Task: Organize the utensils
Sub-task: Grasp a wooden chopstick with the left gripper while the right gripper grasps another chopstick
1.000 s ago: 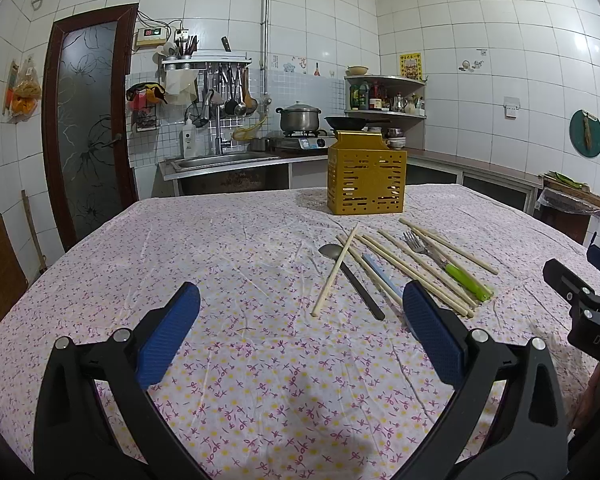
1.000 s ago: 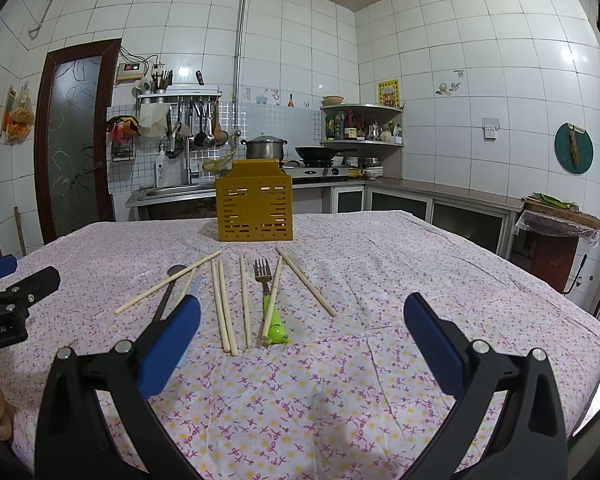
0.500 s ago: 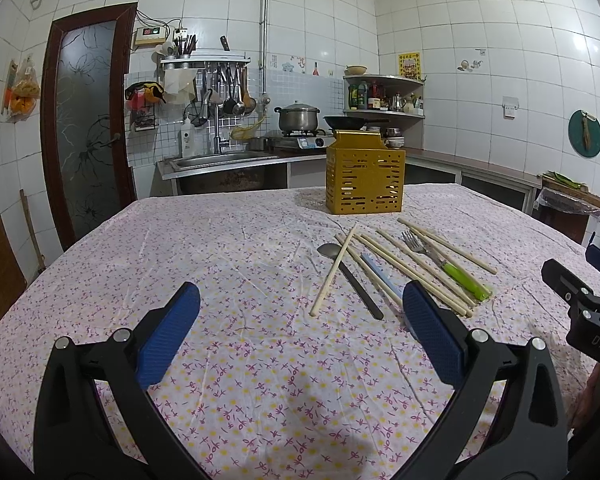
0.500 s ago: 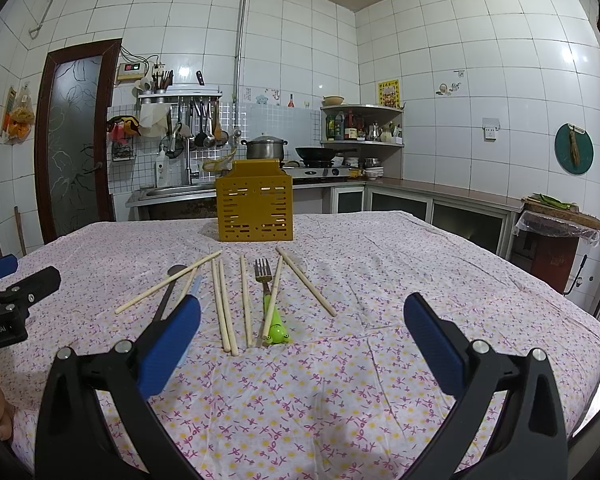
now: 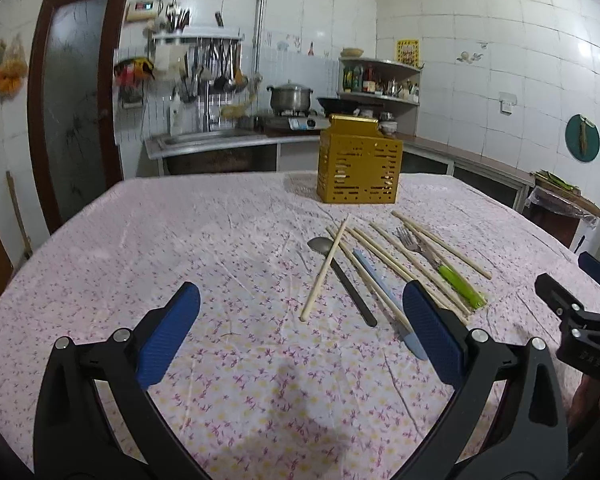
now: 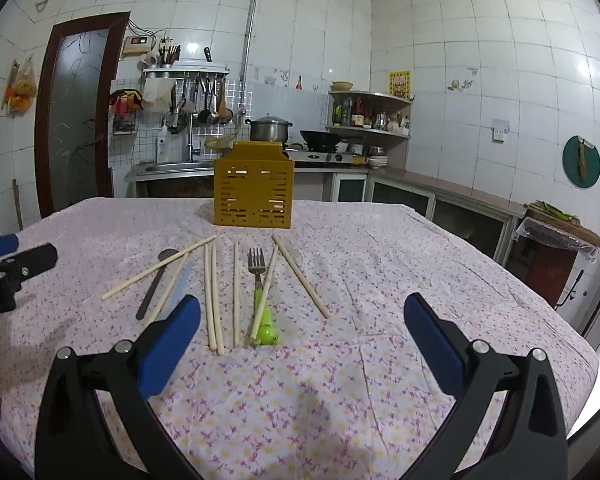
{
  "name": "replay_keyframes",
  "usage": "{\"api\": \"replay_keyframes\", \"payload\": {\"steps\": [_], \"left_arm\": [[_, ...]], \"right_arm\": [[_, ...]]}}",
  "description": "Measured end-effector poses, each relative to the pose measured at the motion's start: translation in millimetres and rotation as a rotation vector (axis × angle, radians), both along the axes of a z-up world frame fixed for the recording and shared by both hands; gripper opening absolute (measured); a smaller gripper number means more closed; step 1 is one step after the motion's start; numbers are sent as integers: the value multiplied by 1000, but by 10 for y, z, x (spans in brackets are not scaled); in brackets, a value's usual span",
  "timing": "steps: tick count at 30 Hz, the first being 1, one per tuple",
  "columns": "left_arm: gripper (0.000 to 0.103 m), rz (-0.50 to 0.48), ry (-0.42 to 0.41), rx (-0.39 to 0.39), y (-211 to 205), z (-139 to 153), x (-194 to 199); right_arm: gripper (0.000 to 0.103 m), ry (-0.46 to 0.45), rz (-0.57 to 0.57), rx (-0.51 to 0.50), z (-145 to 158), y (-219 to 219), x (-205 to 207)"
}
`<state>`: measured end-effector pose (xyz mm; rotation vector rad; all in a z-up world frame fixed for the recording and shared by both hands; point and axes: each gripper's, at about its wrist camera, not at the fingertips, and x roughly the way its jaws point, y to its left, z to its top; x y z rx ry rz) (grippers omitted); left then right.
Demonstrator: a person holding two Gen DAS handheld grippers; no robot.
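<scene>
Both my grippers, left gripper (image 5: 300,328) and right gripper (image 6: 302,330), hang wide and empty above the surface (image 6: 380,280). The chopsticks (image 6: 214,296), fork (image 6: 258,276) and spoon (image 5: 340,276) lie loose before the yellow holder (image 6: 253,184). Crossed sticks could roll or drag neighbours if I pinch carelessly. Only the left view shows the pale blue knife (image 5: 384,300) fully.

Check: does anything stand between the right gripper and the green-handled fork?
Nothing blocks the approach. The right gripper is open above bare cloth, but one chopstick lies across the fork.
</scene>
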<state>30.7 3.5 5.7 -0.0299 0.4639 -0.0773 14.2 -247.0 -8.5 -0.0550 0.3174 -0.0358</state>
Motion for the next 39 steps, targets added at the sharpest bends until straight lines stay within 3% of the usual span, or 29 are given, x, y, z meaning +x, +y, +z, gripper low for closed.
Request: {"api": "replay_keyframes", "payload": {"steps": [6, 11, 19, 30, 34, 39], "left_arm": [[98, -55, 133, -8, -57, 30, 425], [98, -85, 206, -71, -45, 86, 857], [98, -105, 228, 47, -353, 2, 1475], [93, -106, 324, 67, -506, -287, 2123], [91, -105, 347, 39, -554, -304, 2337], [79, -109, 386, 53, -541, -470, 2351]], "right_arm": [[99, 57, 55, 78, 126, -116, 347], [99, 163, 78, 96, 142, -191, 840], [99, 346, 35, 45, -106, -322, 1870], [99, 411, 88, 15, -212, -267, 2556], [99, 430, 85, 18, -195, -307, 2771], [99, 442, 82, 38, -321, -382, 2757]]}}
